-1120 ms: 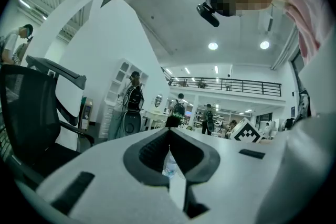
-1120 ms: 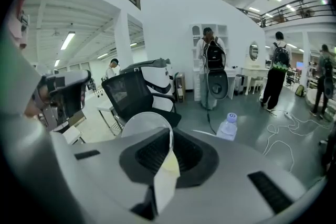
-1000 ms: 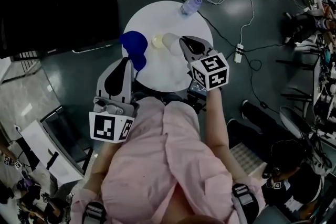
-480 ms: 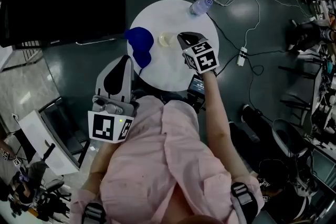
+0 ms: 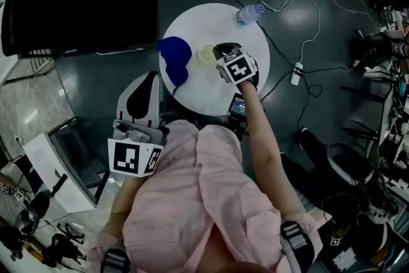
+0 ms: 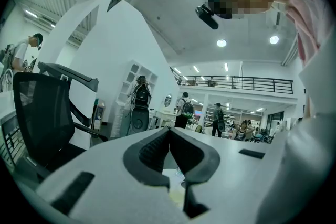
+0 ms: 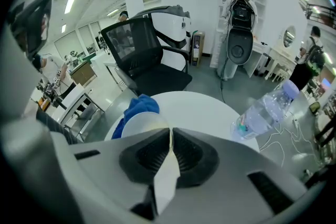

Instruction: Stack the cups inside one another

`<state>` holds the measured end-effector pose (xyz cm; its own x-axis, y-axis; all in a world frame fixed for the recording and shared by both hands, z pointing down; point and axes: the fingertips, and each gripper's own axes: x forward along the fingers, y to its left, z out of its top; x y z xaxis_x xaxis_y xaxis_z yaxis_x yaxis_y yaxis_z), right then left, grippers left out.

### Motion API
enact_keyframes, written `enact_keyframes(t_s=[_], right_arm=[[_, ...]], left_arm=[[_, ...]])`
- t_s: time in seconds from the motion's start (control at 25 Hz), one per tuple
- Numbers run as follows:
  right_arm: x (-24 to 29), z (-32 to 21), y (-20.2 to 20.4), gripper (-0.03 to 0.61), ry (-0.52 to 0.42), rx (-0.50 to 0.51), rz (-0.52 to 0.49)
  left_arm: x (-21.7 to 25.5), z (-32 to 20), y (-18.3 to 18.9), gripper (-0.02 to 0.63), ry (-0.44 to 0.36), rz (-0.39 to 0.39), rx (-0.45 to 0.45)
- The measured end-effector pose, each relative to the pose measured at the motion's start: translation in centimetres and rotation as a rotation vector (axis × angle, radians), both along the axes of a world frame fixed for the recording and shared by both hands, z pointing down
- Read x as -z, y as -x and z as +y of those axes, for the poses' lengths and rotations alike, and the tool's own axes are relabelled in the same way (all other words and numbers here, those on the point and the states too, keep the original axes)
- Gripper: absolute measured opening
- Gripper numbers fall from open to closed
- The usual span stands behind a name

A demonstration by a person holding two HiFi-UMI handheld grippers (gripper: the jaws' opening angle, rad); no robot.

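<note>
My right gripper (image 5: 218, 52) reaches over the round white table (image 5: 246, 45) and is shut on the thin wall of a pale paper cup (image 5: 206, 52). In the right gripper view the cup's wall (image 7: 167, 173) runs between the closed jaws of that gripper (image 7: 170, 135), and its rim (image 7: 137, 124) shows just past them. Only one cup mouth shows in the head view; I cannot tell whether a second cup sits under it. My left gripper (image 5: 153, 77) hangs off the table's near left edge, close to my body. In its own view the left gripper (image 6: 169, 131) is shut with nothing in it.
A crumpled blue cloth (image 5: 174, 58) lies on the table's left side, just left of the cup. A clear water bottle (image 5: 249, 13) lies at the far right edge. A black office chair (image 7: 149, 57) stands beyond the table. Cables (image 5: 307, 3) run across the floor to the right.
My right gripper has gone forward and left over the table; the two cups that were side by side now show as one mouth at its tip. The left gripper has stayed put.
</note>
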<state>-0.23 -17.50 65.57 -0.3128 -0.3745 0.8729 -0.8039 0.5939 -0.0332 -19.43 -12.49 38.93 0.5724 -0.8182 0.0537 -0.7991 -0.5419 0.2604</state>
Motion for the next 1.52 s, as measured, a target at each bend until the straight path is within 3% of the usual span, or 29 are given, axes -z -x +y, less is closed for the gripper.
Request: enact_keyframes(t_s=[0.4, 0.76, 0.8, 0.88, 1.0, 1.08, 1.16, 1.24, 1.36, 1.44, 1.52], right_arm=[[-1.7, -0.6, 0.6, 0.038, 0.022, 0.068, 0.053], [-0.8, -0.6, 1.2, 0.041, -0.040, 0.126, 0.073], [-0.6, -0.6, 1.3, 0.050, -0.044, 0.125, 0.068], [-0.5, -0.9, 1.3, 0.141, -0.054, 0.119, 0.057], [-0.1, -1.2, 1.2, 0.159, -0.092, 0.090, 0.038], [1.3, 0.2, 1.7, 0.163, -0.125, 0.043, -0.018], [4.8, 1.3, 2.0, 0.163, -0.201, -0.027, -0.124], [10.5, 0.9, 1.3, 0.156, -0.347, -0.124, -0.262], [19.1, 3.2, -1.6, 0.060, -0.594, -0.265, -0.423], [22.4, 7.0, -3.5, 0.046, -0.696, -0.340, -0.455], [23.6, 10.3, -5.1, 0.043, -0.758, -0.402, -0.424]], left_arm=[[0.4, -0.3, -0.2, 0.019, -0.001, -0.002, 0.011], [0.5, -0.3, -0.4, 0.018, -0.005, 0.000, 0.012], [0.5, -0.3, -0.3, 0.018, -0.006, 0.000, 0.012], [0.3, -0.3, -0.4, 0.018, -0.012, -0.001, 0.011], [-0.4, 0.0, -0.6, 0.018, -0.021, -0.003, -0.001], [-1.4, 0.9, -0.6, 0.018, 0.017, -0.004, -0.015], [-2.4, 0.7, -1.1, 0.018, 0.072, 0.002, -0.048], [-2.5, -1.3, -2.6, 0.018, 0.076, 0.003, -0.118], [-1.3, -2.7, -6.8, 0.018, 0.027, 0.001, -0.238], [-0.4, -1.3, -10.2, 0.019, 0.007, 0.006, -0.309], [0.4, 0.6, -13.9, 0.019, -0.021, 0.016, -0.389]])
